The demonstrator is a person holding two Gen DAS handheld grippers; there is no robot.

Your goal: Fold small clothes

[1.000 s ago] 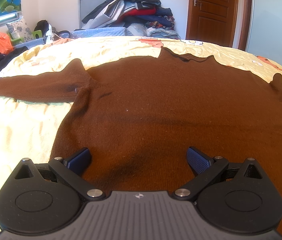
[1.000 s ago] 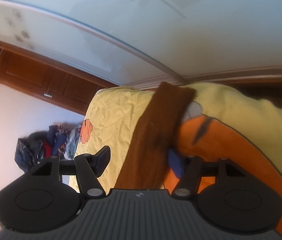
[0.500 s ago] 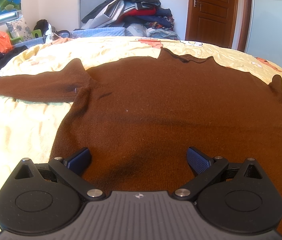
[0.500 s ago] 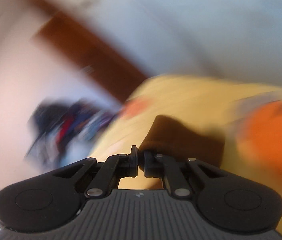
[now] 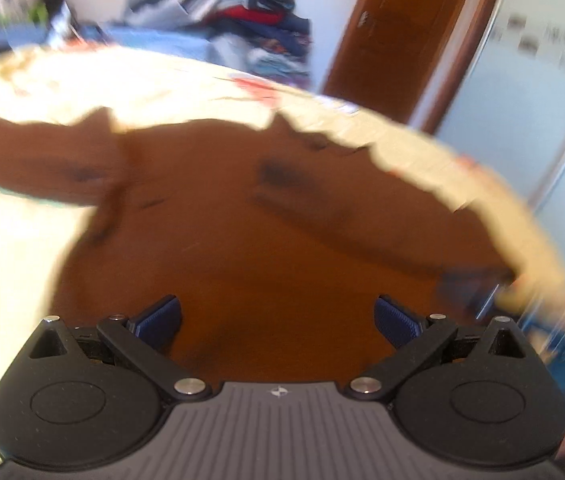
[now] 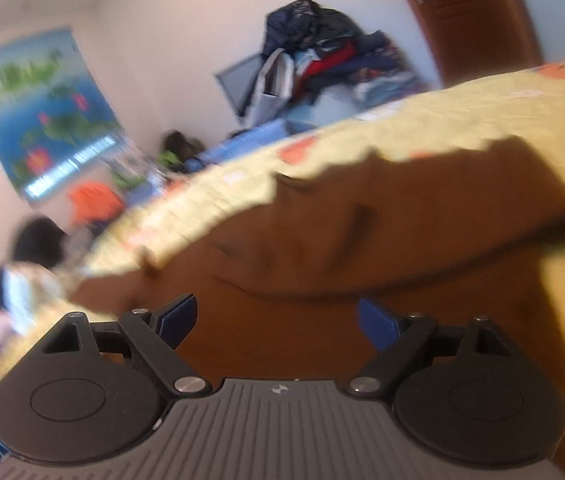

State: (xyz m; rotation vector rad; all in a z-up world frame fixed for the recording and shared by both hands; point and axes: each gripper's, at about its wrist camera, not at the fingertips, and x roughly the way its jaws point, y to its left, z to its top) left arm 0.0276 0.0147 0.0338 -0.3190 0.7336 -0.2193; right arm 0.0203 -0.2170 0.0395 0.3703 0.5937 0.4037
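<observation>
Both hand-held grippers, L (image 5: 276, 318) & R (image 6: 276, 320), wide open, empty, over brown sweater (image 5: 274, 232); poster (image 6: 42, 112) only in R view.

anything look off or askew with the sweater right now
The sweater is partly folded: one sleeve lies across the body in a bulging, uneven ridge, while the other sleeve is spread out on the bed. Both grippers are open. Blur hides finer detail.

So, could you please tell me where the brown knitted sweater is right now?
The brown knitted sweater lies spread on the yellow bedsheet, filling the centre of both wrist views, directly ahead of the open left gripper and open right gripper.
</observation>
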